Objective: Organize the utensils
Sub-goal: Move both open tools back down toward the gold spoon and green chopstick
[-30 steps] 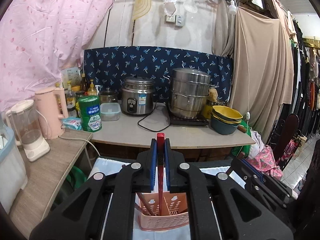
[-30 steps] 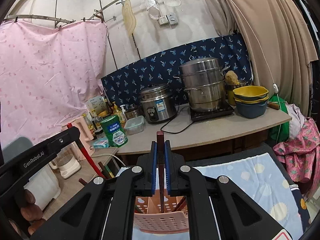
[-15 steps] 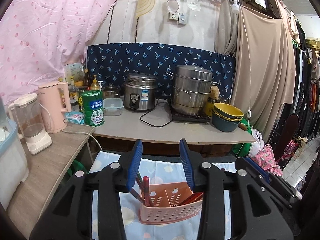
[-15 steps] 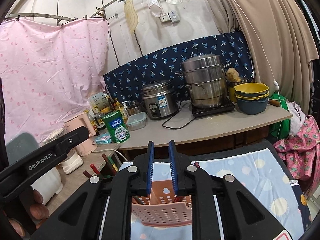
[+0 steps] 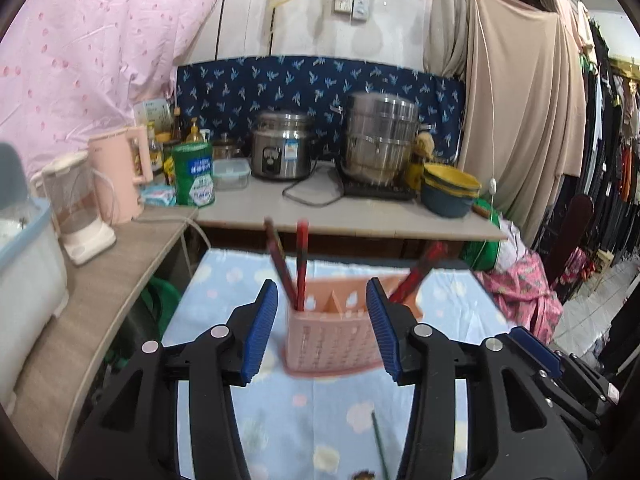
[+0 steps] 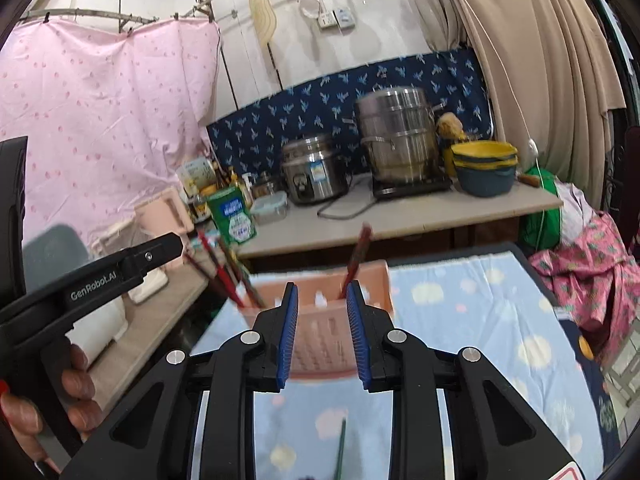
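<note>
Nearest, a thin green stick point(image 5: 378, 444) lies on the pale blue cloud-print cloth point(image 5: 304, 404). Both the left gripper point(image 5: 322, 330) and right gripper point(image 6: 322, 334), each clamped on 1 red chopstick a second ago, have just been opening and now stand released, empty. Beyond, the red chopsticks point(image 5: 301, 264) lean inside the pink perforated plastic utensil basket point(image 5: 332, 340).

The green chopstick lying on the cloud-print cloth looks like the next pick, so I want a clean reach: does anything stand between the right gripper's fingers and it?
Nothing visible does. The green chopstick lies alone on the cloth, below the open, empty right gripper; the pink basket stands beyond it.
</note>
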Tool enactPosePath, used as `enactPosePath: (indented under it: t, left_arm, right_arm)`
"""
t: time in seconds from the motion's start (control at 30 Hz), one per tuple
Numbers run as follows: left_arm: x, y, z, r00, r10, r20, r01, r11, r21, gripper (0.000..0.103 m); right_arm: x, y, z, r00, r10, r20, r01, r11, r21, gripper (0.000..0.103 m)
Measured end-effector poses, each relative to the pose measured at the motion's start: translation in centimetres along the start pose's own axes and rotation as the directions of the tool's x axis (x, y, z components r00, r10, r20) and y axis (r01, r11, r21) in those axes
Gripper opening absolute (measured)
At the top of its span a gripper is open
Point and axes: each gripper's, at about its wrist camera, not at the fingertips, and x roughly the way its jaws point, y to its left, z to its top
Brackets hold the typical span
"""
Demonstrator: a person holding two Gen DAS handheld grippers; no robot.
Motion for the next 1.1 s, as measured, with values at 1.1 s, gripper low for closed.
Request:
enactPosePath:
  t: [1.1]
  left_arm:
    - [-3.0,0.3,-22.4,0.934,0.027,-0.356,-0.026,1.0,0.008,0.044]
  right_arm:
    - [-5.7,0.5,-22.6,0.918,-0.016,-0.396,0.014,1.0,-0.008,0.025]
